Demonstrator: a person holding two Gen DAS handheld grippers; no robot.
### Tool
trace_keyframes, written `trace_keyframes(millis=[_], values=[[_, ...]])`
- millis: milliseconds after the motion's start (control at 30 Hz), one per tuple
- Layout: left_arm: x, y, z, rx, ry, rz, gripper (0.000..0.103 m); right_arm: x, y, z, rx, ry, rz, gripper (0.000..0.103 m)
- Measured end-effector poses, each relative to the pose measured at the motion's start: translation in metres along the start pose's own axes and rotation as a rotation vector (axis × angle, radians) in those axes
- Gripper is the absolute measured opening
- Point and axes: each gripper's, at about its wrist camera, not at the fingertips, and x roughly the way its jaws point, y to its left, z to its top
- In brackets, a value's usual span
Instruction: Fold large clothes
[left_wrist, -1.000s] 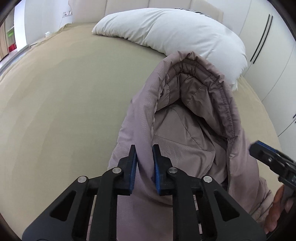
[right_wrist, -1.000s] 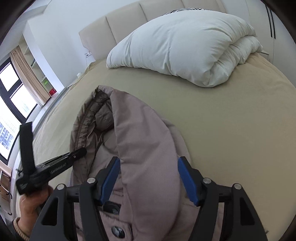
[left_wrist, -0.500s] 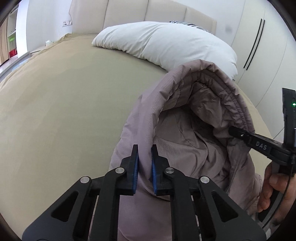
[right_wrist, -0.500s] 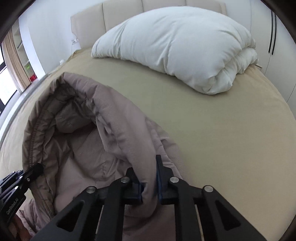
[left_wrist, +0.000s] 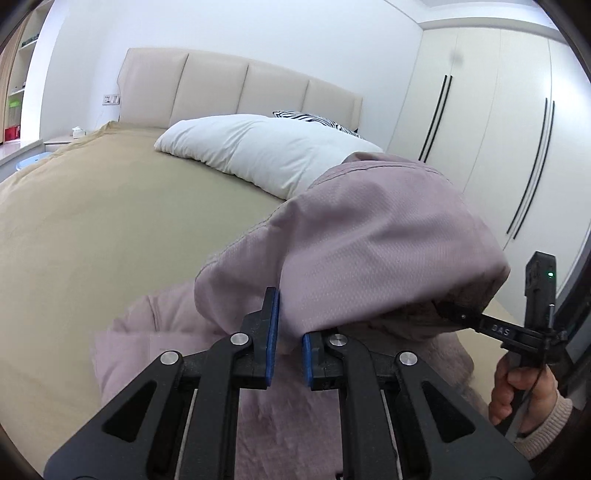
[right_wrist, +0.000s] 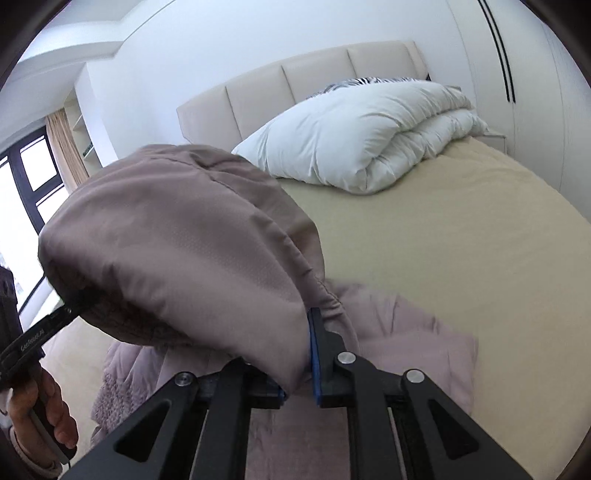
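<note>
A mauve padded jacket (left_wrist: 258, 417) lies on the tan bed (left_wrist: 92, 229). Its hood (left_wrist: 376, 243) is lifted off the bed and bulges upward between both grippers. My left gripper (left_wrist: 289, 341) is shut on the hood's left edge, the blue pads pinching fabric. My right gripper (right_wrist: 300, 363) is shut on the hood's (right_wrist: 184, 251) right edge; its left finger is hidden under the cloth. Each gripper also shows at the other view's side: the right gripper (left_wrist: 461, 315) held by a hand, and the left gripper (right_wrist: 62, 314) likewise.
A folded white duvet (right_wrist: 369, 136) and a zebra-striped pillow (left_wrist: 314, 120) lie at the bed's head by the padded headboard (left_wrist: 240, 85). White wardrobe doors (left_wrist: 498, 147) stand on the right. A window (right_wrist: 26, 192) with a curtain is on the left.
The right gripper closed on the hood's edge. Both grippers then lifted the hood off the bed and pulled it back, so it now bulges up in front of the cameras.
</note>
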Motion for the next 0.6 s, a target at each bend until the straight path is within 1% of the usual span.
trace_keyframes(millis=[67,133,167,233,267,333,367,433,467,500,533,567,600], values=[[-0.015,0.0,-0.03,-0.053,0.045,-0.033,0.01,-0.003,-0.012,-0.024,0.059,0.037,0.01,0.013],[-0.027,0.001,-0.063,-0.116,0.109,-0.065,0.01,-0.008,-0.018,-0.044,0.091,0.065,0.023,0.018],[-0.033,0.001,-0.076,-0.129,0.128,-0.078,0.01,-0.012,-0.018,-0.051,0.094,0.072,0.028,0.021],[-0.046,0.002,-0.091,-0.148,0.143,-0.078,0.01,-0.022,-0.019,-0.061,0.1,0.081,0.025,0.041],[-0.055,0.002,-0.093,-0.162,0.13,-0.084,0.01,-0.027,-0.021,-0.064,0.101,0.086,0.018,0.043],[-0.074,0.002,-0.088,-0.168,0.072,-0.072,0.01,-0.037,-0.023,-0.064,0.098,0.096,-0.016,0.043],[-0.08,0.005,-0.08,-0.165,0.046,-0.072,0.01,-0.044,-0.023,-0.066,0.102,0.1,-0.039,0.043],[-0.086,0.008,-0.054,-0.15,-0.002,-0.077,0.01,-0.06,-0.019,-0.059,0.101,0.068,-0.088,0.043],[-0.088,0.008,-0.04,-0.141,-0.034,-0.084,0.011,-0.07,-0.014,-0.052,0.102,0.039,-0.087,0.043],[-0.083,0.006,-0.023,-0.126,-0.039,-0.098,0.011,-0.079,-0.006,-0.043,0.102,0.004,-0.066,0.043],[-0.076,0.003,-0.012,-0.107,-0.032,-0.114,0.011,-0.085,0.005,-0.033,0.087,-0.028,-0.043,0.043],[-0.068,-0.002,-0.004,-0.083,-0.037,-0.124,0.011,-0.086,0.016,-0.026,0.057,-0.044,-0.031,0.043],[-0.058,-0.007,0.001,-0.057,-0.02,-0.126,0.011,-0.083,0.031,-0.018,0.013,-0.046,-0.016,0.043]])
